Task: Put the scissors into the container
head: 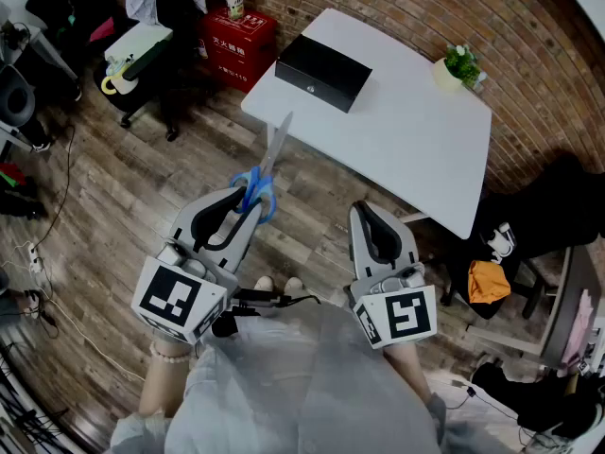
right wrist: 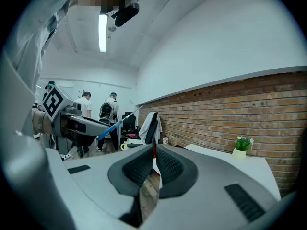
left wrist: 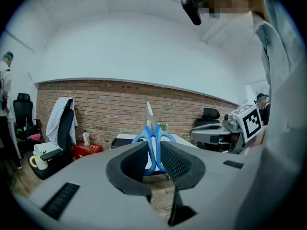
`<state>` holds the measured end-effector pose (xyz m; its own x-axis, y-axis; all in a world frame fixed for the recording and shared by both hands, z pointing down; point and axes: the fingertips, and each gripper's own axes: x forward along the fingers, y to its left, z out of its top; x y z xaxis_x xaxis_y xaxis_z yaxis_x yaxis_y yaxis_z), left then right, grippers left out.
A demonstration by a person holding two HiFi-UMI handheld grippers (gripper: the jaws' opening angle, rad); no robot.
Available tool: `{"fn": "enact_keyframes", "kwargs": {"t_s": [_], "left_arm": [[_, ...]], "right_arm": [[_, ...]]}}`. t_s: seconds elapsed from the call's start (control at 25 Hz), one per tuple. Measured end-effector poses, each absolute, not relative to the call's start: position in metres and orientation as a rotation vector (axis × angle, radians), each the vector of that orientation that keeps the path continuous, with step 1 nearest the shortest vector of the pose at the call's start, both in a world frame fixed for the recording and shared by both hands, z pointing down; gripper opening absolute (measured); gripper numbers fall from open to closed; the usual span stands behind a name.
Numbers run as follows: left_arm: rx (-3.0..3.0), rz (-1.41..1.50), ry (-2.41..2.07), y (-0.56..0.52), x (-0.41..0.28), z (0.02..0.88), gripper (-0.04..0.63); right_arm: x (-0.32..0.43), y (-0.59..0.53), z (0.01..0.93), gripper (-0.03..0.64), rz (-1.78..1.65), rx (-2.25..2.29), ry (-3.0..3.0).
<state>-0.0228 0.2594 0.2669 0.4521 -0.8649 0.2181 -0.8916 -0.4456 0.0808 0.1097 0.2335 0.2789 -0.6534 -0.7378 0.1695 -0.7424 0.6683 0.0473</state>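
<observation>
Blue-handled scissors [head: 260,185] are clamped by the handles in my left gripper [head: 248,206], with the blades pointing up and away toward the white table [head: 416,140]. In the left gripper view the scissors [left wrist: 153,140] stand upright between the closed jaws of the left gripper [left wrist: 153,159]. A black box-shaped container [head: 322,71] lies on the table's far left corner, well beyond the blade tips. My right gripper [head: 371,223] hangs shut beside the table's near edge. The right gripper [right wrist: 153,164] has nothing between its pads.
A small potted plant [head: 458,66] stands at the table's far corner. A red crate [head: 236,36] and a chair [head: 132,55] sit on the wooden floor to the left. Another black chair [head: 501,253] stands to the right. People [right wrist: 106,114] stand far off.
</observation>
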Motion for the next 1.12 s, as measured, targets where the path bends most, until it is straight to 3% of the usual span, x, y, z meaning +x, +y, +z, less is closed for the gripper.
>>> {"fn": "enact_keyframes", "kwargs": {"t_s": [1.12], "left_arm": [[2.476, 0.192, -1.628, 0.258, -0.005, 0.262, 0.097]], "right_arm": [[0.124, 0.235, 0.271, 0.048, -0.087, 1.122, -2.739]]}}
